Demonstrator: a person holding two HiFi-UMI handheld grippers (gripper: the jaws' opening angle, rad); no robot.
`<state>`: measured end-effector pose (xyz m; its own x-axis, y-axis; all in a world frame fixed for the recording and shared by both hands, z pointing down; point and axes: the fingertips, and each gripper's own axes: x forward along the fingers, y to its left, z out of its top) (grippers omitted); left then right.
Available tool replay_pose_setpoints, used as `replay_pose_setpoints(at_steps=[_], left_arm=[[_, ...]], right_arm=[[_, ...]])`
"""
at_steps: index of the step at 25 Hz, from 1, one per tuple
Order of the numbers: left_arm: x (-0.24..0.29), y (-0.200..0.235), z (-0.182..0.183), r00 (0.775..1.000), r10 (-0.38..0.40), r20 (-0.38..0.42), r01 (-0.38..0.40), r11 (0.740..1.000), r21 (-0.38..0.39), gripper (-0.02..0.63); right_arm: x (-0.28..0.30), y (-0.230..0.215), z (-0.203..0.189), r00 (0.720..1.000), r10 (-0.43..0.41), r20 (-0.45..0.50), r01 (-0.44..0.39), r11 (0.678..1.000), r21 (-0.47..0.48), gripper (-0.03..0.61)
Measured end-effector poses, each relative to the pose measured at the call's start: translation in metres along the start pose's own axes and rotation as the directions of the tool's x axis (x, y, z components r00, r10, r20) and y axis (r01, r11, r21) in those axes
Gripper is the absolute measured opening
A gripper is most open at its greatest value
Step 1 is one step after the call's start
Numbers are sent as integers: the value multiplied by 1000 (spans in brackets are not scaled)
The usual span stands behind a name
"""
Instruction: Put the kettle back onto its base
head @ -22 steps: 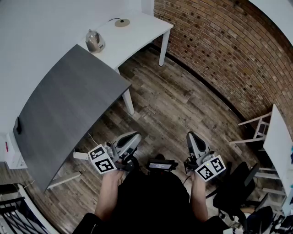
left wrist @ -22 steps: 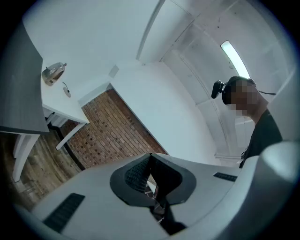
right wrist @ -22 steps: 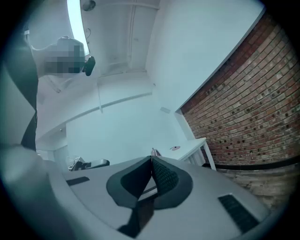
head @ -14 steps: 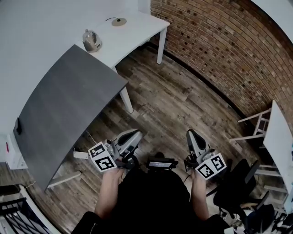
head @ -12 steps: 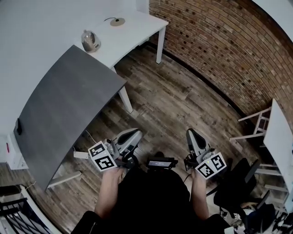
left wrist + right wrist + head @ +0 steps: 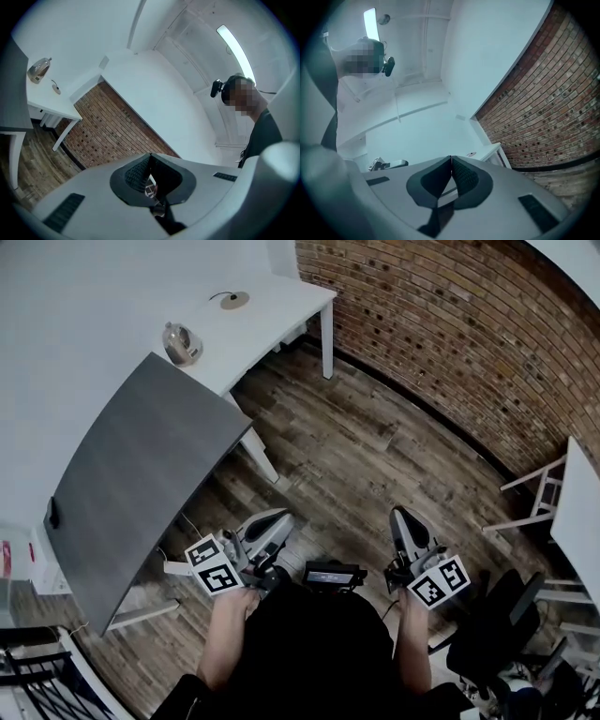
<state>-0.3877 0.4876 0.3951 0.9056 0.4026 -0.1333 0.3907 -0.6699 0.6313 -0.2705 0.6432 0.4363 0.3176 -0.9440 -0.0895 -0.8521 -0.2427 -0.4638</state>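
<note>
Presently the task stands unstarted, as far as the views show. The kettle (image 6: 181, 343) sits on the white table (image 6: 281, 298), at the end that adjoins the grey table (image 6: 131, 474). Its base (image 6: 234, 299), a small round disc with a cord, lies on the same white table, apart from the kettle and nearer the far edge. Kettle and base are not joined. The person stands on the wooden floor (image 6: 375, 446), well apart from the white table. The left gripper (image 6: 279, 518) is clenched with nothing between its jaws. The right gripper (image 6: 401, 516) is likewise clenched and empty. Both are held low in front of the body. Judged outstanding is the whole job: approach the white table, open a gripper, grasp the kettle, carry it across to the base and seat it there.
</note>
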Motion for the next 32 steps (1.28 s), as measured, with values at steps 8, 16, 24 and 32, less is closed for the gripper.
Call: replay_pose_setpoints(at_steps=[8,16,24,32], left_arm=[[26,6,-4,999,33,-26,-32,999,24,14],[52,41,7,999,28,-29,-28,1000,0,14],[133,102,26,995,-92,-38,89,993,-80,13],[174,175,81,997,-71,-16,69,992,-105,14]], right_arm=[[-7,-43,8,999,-22,42,20,998,54,16],[16,-72,13,997,-53,59,49,997,66,17],[46,-128,40,986,-152,62,151,988,20,17],[134,-174,60,985,-175,8,175,985,6,18]])
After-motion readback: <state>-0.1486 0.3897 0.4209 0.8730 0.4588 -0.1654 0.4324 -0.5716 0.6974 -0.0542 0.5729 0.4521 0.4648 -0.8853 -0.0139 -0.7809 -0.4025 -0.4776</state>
